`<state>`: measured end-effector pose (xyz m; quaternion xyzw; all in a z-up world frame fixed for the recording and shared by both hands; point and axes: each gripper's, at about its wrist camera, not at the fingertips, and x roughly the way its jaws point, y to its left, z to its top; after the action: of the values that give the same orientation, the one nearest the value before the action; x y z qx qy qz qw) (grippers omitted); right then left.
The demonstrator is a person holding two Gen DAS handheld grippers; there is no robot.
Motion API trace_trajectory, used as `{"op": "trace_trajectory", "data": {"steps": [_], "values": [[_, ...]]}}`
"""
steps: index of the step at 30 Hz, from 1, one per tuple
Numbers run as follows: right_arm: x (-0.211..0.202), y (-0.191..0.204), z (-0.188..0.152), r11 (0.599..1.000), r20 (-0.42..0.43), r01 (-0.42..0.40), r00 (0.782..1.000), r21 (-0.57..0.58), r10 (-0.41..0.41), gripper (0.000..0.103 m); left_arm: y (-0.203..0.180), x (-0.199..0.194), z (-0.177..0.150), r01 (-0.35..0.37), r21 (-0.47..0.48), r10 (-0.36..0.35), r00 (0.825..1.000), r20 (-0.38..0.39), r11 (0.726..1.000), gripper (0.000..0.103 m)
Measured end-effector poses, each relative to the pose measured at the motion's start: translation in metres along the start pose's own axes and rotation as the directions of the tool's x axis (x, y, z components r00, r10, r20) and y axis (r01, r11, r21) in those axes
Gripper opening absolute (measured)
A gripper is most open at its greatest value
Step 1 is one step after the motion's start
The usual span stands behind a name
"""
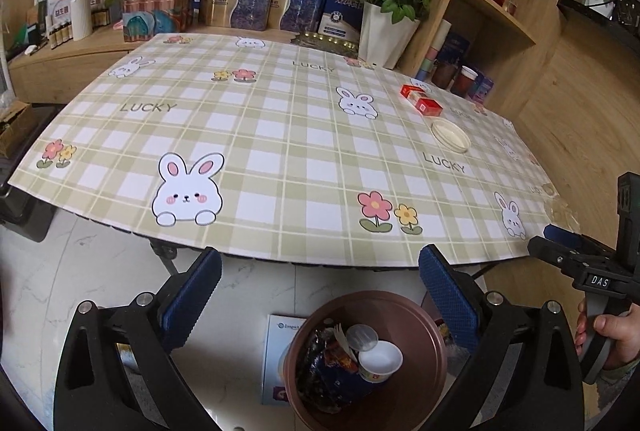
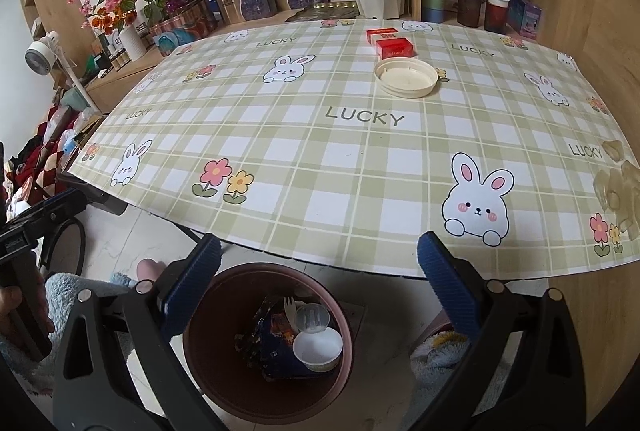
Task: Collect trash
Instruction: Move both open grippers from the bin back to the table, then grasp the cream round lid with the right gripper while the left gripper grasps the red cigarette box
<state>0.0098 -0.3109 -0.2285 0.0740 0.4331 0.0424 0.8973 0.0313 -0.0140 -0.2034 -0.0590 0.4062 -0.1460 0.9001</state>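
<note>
While both pairs of jaws stand released and hold nothing, the left gripper (image 1: 320,295) and the right gripper (image 2: 320,283) hang over the brown bin (image 2: 208,371), where collected cups and wrappers lie. On the table (image 2: 280,151) beyond, the red boxes (image 2: 390,41) and the white lid (image 2: 406,77) wait, probably the next trash.

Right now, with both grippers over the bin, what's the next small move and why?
Probably reach the right gripper forward to the round cream lid on the table. Both grippers' jaws stand open and empty, the brown bin already holds a cup and wrappers, and the lid is the nearer of the loose pieces; the red packs lie just behind it.
</note>
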Motion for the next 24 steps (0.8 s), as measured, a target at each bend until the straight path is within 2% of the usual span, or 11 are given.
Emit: {"op": "trace_trajectory", "data": {"steps": [6, 13, 24], "values": [[0.017, -0.013, 0.004, 1.000, -0.020, 0.009, 1.000, 0.017, -0.008, 0.097, -0.001, 0.010, 0.006, -0.021, 0.023, 0.021, 1.000, 0.001, 1.000, 0.097], [0.040, -0.033, 0.025, 0.999, -0.033, 0.051, 0.998, -0.013, -0.052, 0.097, -0.004, 0.034, 0.026, -0.027, 0.013, 0.027, 1.000, 0.006, 1.000, 0.097], [0.112, -0.077, 0.102, 0.994, -0.047, 0.100, 0.994, -0.039, -0.102, 0.097, -0.013, 0.083, 0.071, -0.027, 0.017, 0.026, 1.000, 0.009, 1.000, 0.097]]}}
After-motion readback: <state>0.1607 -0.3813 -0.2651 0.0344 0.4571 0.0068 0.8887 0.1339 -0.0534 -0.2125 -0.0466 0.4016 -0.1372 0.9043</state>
